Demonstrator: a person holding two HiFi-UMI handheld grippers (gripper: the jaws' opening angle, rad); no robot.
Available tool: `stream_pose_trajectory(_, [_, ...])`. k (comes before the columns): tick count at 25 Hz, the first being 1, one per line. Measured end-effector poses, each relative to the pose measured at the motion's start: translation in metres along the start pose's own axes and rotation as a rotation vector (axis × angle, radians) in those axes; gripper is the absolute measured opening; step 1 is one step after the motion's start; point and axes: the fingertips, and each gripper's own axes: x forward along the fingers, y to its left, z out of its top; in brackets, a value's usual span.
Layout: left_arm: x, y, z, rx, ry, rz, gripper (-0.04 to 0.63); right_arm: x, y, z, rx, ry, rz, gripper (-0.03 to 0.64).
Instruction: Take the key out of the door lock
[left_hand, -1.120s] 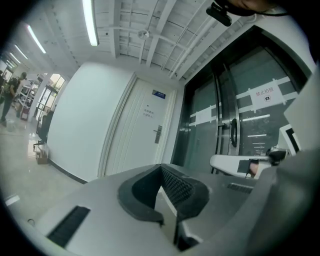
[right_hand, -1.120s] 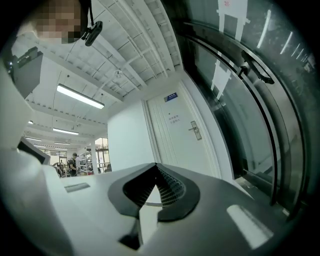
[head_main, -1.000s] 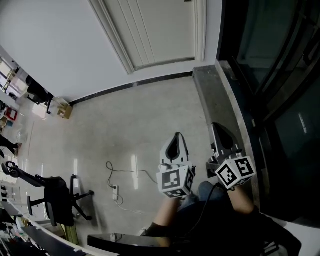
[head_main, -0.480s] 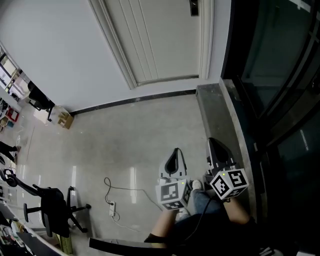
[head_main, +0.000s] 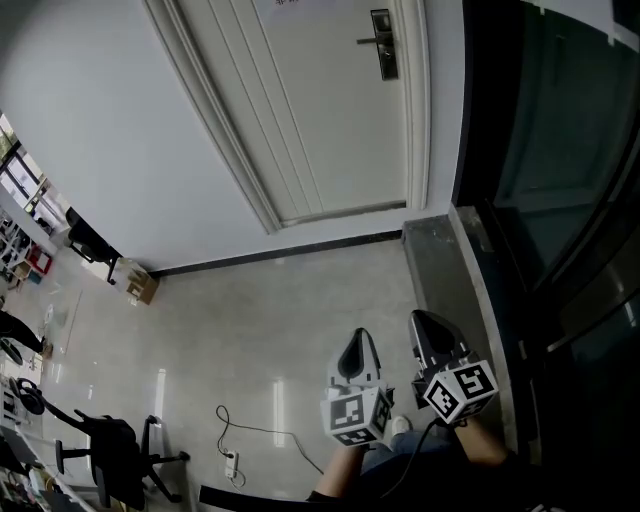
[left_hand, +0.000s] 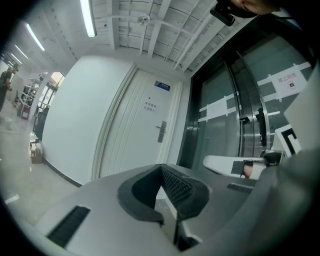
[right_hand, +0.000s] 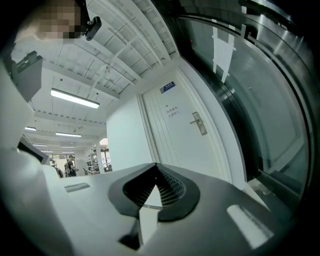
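Key cannot be made out at this range. Its lock plate (head_main: 383, 45) sits on the white door (head_main: 320, 120), at about 12 o'clock from my two grippers and well apart from them. The plate is narrow, its long axis running up the door, and the lever handle (head_main: 367, 41) points to 9 o'clock.

My left gripper (head_main: 358, 340) and right gripper (head_main: 428, 328) are side by side, aimed at the door, both clenched on nothing with their pads together.

Under them is polished grey floor (head_main: 250, 330). A stone ledge (head_main: 450, 270) runs along dark glass (head_main: 540, 150) at 3 o'clock. The white wall (head_main: 100, 130) meets the floor at a dark skirting (head_main: 280, 255). At 8 o'clock stand an office chair (head_main: 110, 450) and a power strip (head_main: 232, 463) with its cable. A cardboard box (head_main: 140, 287) sits by the wall at 10 o'clock.
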Motion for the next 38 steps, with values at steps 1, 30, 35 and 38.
stream_pose_trajectory(1, [0.007, -0.002, -0.002, -0.006, 0.008, -0.005, 0.000, 0.004, -0.007, 0.001, 0.000, 0.004, -0.006, 0.002])
stream_pose_trajectory(30, [0.290, 0.124, 0.052, 0.010, 0.044, -0.074, 0.000, 0.299, -0.090, 0.008, -0.023, 0.034, -0.025, 0.002])
stream_pose_trajectory(35, [0.318, 0.139, 0.039, -0.020, 0.097, -0.085, 0.000, 0.323, -0.105, 0.001, -0.018, 0.045, -0.067, 0.002])
stream_pose_trajectory(38, [0.337, 0.138, 0.034, -0.010, 0.113, -0.097, 0.000, 0.330, -0.122, 0.001, -0.021, 0.062, -0.089, 0.002])
